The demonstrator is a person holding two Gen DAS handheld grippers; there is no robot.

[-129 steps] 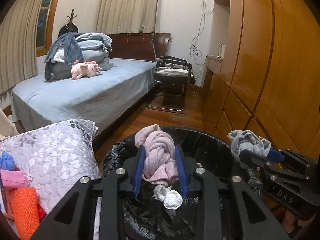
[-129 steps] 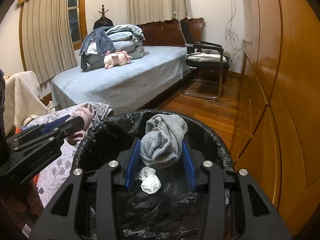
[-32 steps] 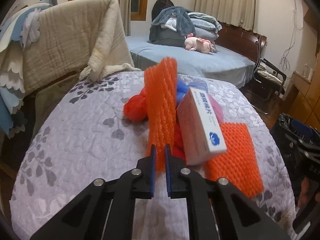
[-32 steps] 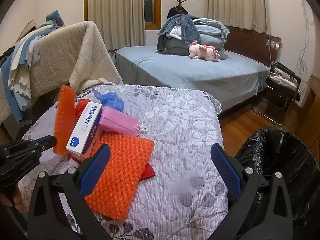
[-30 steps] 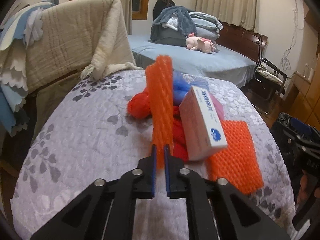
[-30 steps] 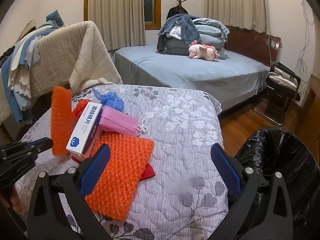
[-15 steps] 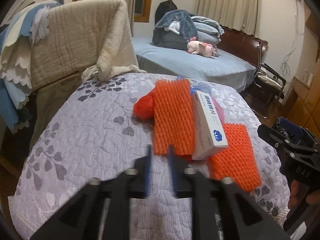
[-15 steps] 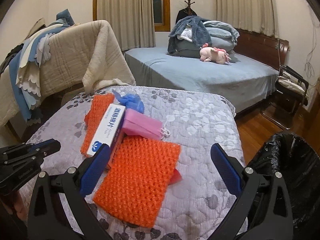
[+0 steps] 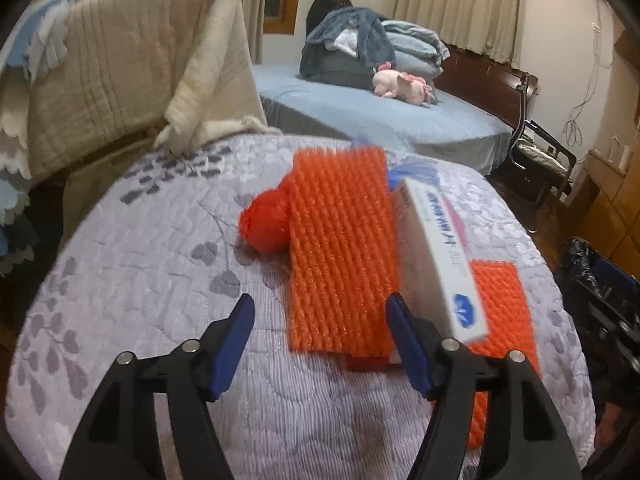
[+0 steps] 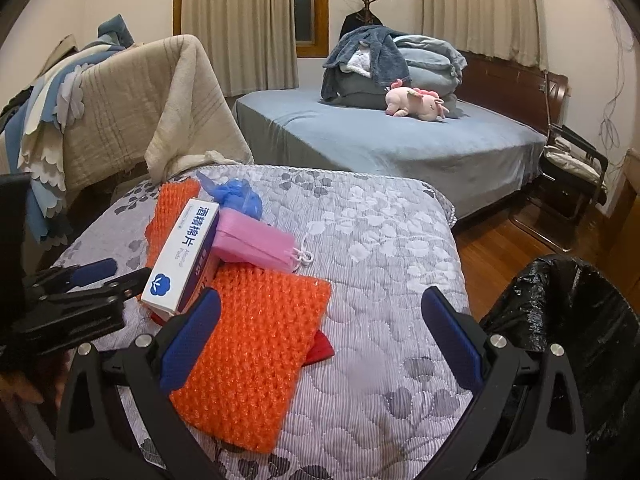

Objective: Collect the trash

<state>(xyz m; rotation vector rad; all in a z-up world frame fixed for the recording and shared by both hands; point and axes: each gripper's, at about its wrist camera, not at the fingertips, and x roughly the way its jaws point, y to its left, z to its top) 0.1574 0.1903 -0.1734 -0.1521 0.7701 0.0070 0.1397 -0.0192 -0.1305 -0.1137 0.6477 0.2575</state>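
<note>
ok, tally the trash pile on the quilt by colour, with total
Orange: 2, foam net sleeve and foam net sheet
Red: 2, balled bag, flat red piece under the sheet
White: 1, swab box
Pink: 1, mask stack
Blue: 1, crumpled bag
Total: 7

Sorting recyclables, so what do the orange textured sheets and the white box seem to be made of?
The orange ribbed sheet and the second orange sheet look like soft foam netting, matte and bumpy. The white box with blue print looks like thin cardboard, with sharp edges and smooth printed faces.
</note>
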